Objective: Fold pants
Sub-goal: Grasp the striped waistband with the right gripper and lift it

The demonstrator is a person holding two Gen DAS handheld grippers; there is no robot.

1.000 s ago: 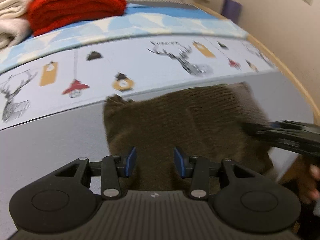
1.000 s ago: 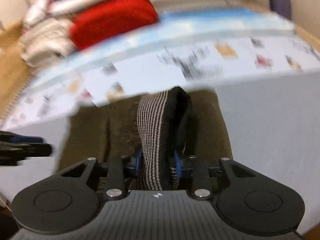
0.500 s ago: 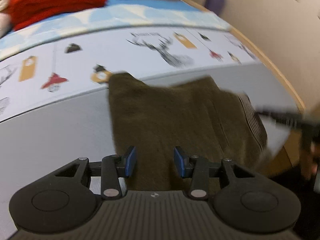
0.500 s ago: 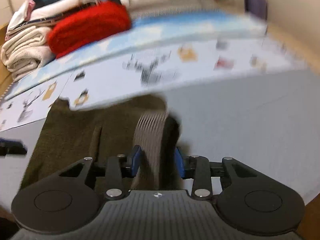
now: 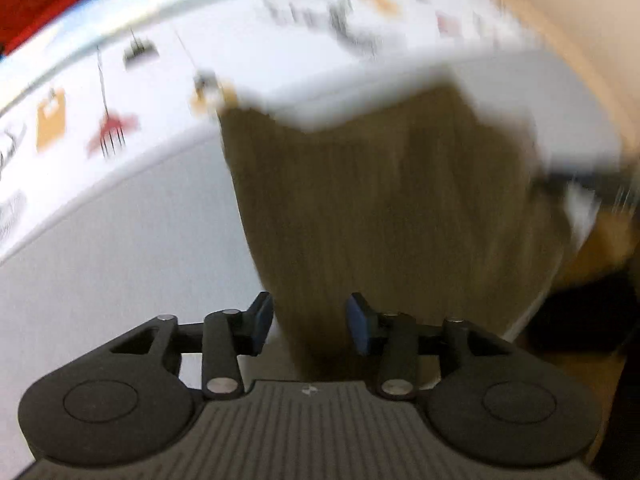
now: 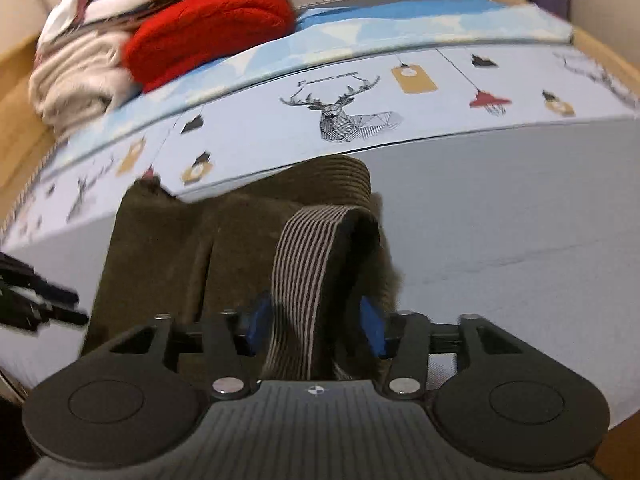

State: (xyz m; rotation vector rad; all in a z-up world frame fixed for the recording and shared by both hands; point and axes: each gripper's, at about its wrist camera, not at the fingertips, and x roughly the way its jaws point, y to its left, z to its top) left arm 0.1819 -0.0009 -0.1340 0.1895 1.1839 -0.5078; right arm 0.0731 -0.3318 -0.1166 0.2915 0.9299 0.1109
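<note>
Pants run lengthwise ahead of both grippers on the bed; right side is the one engaged.

Pants (image 6: pixel 168 256) lie flat on the grey bed (image 6: pixel 500 208); right hand-held gripper (image 6: pixel 316 330) clamps their striped waistband (image 6: pixel 308 264), raised off the bed. Left hand-held gripper (image 5: pixel 308 326) hangs above the pants' near left edge, jaws apart, empty.

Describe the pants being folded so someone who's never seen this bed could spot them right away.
Start at the deer-print sheet and come down onto the plain grey cover in front of it. The pants lie there, olive-brown ribbed knit, their striped waistband pinched in the right hand-held gripper. The red folded knit is stacked far behind.
</note>
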